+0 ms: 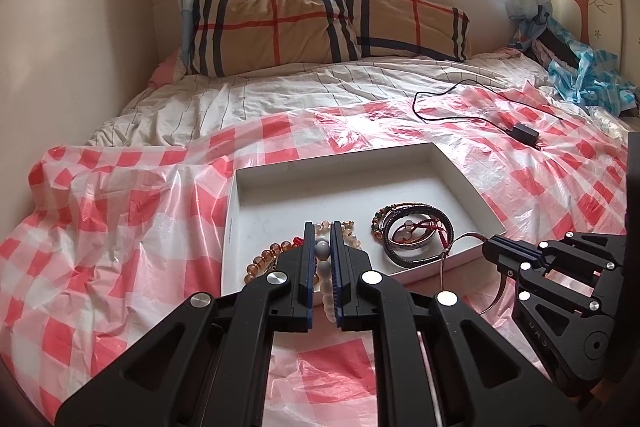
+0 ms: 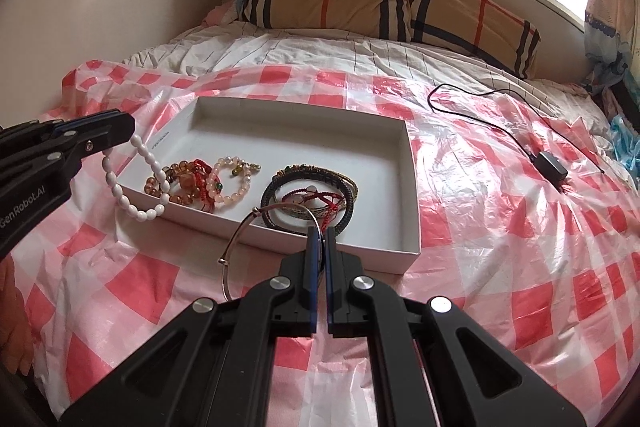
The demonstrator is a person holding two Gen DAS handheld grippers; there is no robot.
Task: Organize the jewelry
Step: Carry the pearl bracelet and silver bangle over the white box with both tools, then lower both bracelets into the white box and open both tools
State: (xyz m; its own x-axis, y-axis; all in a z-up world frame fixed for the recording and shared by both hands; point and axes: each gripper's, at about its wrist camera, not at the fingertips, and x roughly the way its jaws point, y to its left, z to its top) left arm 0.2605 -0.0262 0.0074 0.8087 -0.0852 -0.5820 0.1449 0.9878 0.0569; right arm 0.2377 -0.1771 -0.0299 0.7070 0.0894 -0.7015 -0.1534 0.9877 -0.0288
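A white shallow box (image 1: pixel 452 171) (image 2: pixel 408 155) lies on the checked sheet. It holds amber and pink bead bracelets (image 2: pixel 192 183) (image 1: pixel 264 259) and a pile of dark cord bangles (image 2: pixel 312 199) (image 1: pixel 416 231). My left gripper (image 1: pixel 322 239) (image 2: pixel 120 131) is shut on a white bead bracelet (image 2: pixel 120 195) (image 1: pixel 324 267) that hangs over the box's near left edge. My right gripper (image 2: pixel 320 239) (image 1: pixel 490 247) is shut on a thin silver wire bangle (image 2: pixel 240 239) (image 1: pixel 468 239) held above the box's near edge.
A red and white checked plastic sheet (image 2: pixel 500 227) covers the bed. A black charger with its cable (image 2: pixel 552 167) (image 1: pixel 524 133) lies to the right beyond the box. A plaid pillow (image 1: pixel 320 27) and the window are at the back, a wall on the left.
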